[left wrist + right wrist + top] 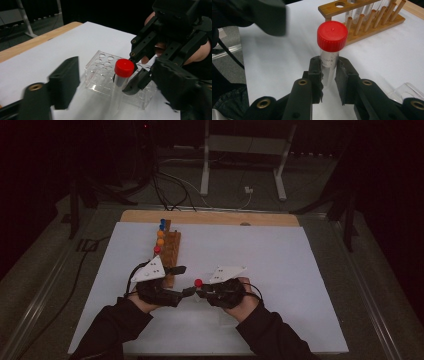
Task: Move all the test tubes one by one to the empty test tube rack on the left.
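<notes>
A clear tube with a red cap (332,35) stands upright in my right gripper (328,65), whose jaws are shut on its labelled body just below the cap. From above, the red cap (199,282) shows between both hands near the table's front middle. In the left gripper view the tube (123,68) is held by the right gripper (133,76) over a clear plastic rack (100,72). My left gripper (117,75) faces it with jaws apart on either side of the tube, not touching it.
A wooden tube rack (172,251) with several coloured-capped tubes stands at the left on the white table sheet (280,255); its pegs (372,22) lie behind the held tube. The clear rack's corner (409,91) is at the right.
</notes>
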`<state>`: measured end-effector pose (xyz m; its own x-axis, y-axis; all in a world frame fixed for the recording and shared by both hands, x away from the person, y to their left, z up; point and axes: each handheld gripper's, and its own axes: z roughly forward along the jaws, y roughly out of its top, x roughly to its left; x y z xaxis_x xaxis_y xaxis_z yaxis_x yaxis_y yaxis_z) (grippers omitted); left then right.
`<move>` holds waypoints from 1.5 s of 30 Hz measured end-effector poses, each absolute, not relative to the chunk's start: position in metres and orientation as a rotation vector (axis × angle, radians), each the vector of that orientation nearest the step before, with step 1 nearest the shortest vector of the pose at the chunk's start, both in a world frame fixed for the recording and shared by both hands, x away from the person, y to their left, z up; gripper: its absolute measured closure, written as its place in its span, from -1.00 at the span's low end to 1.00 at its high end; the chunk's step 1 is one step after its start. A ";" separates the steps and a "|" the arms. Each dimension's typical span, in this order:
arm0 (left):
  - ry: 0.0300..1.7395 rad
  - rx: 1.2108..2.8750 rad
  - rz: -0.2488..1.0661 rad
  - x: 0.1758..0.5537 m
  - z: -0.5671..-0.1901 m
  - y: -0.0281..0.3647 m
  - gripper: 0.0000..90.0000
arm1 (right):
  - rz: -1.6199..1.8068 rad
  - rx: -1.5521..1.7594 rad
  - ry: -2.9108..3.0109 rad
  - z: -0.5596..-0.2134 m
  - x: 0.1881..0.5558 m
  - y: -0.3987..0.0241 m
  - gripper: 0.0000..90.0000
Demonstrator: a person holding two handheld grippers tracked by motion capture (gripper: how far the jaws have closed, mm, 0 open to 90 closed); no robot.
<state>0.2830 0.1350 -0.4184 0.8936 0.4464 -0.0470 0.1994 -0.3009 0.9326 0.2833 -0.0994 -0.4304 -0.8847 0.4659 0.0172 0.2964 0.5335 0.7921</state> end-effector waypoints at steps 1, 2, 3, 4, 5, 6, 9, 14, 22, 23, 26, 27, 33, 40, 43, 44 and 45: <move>0.470 1.890 0.256 0.284 -0.419 0.133 -0.35 | 1.271 0.647 2.576 -0.430 0.283 -0.099 0.67; 0.471 1.892 0.259 0.284 -0.420 0.131 -0.30 | 1.270 0.648 2.576 -0.430 0.283 -0.099 0.67; 0.464 1.895 0.257 0.284 -0.421 0.129 -0.23 | 1.270 0.647 2.576 -0.430 0.283 -0.099 0.67; 0.461 1.898 0.255 0.284 -0.421 0.128 -0.21 | 1.270 0.649 2.576 -0.430 0.283 -0.099 0.67; 0.458 1.900 0.257 0.285 -0.422 0.126 -0.14 | 1.270 0.650 2.575 -0.429 0.283 -0.099 0.67; 0.460 1.902 0.258 0.285 -0.422 0.125 -0.09 | 1.271 0.649 2.575 -0.429 0.283 -0.099 0.67; 0.456 1.908 0.260 0.287 -0.423 0.123 0.04 | 1.271 0.645 2.576 -0.429 0.283 -0.099 0.67; 0.440 1.912 0.253 0.288 -0.425 0.120 0.30 | 1.271 0.644 2.573 -0.428 0.283 -0.100 0.67; 0.415 1.915 0.237 0.289 -0.426 0.118 0.56 | 1.271 0.647 2.569 -0.427 0.284 -0.100 0.67; 0.415 1.916 0.237 0.289 -0.426 0.118 0.56 | 1.270 0.650 2.572 -0.427 0.284 -0.100 0.67; 0.401 1.916 0.248 0.289 -0.425 0.118 0.58 | 1.274 0.648 2.571 -0.427 0.284 -0.100 0.67; 0.403 1.913 0.247 0.289 -0.425 0.119 0.59 | 1.275 0.644 2.569 -0.426 0.284 -0.100 0.67; 0.401 1.909 0.249 0.290 -0.420 0.121 0.59 | 1.300 0.655 2.561 -0.423 0.284 -0.102 0.64; 0.429 1.886 0.287 0.294 -0.410 0.130 0.59 | 1.371 0.689 2.483 -0.414 0.283 -0.112 0.23; 0.441 1.885 0.306 0.295 -0.405 0.136 0.59 | 1.396 0.696 2.455 -0.410 0.283 -0.117 0.10; 0.448 1.882 0.316 0.296 -0.404 0.139 0.59 | 1.402 0.693 2.447 -0.409 0.283 -0.118 0.06; 0.454 1.880 0.324 0.296 -0.403 0.140 0.59 | 1.412 0.699 2.434 -0.408 0.282 -0.120 -0.01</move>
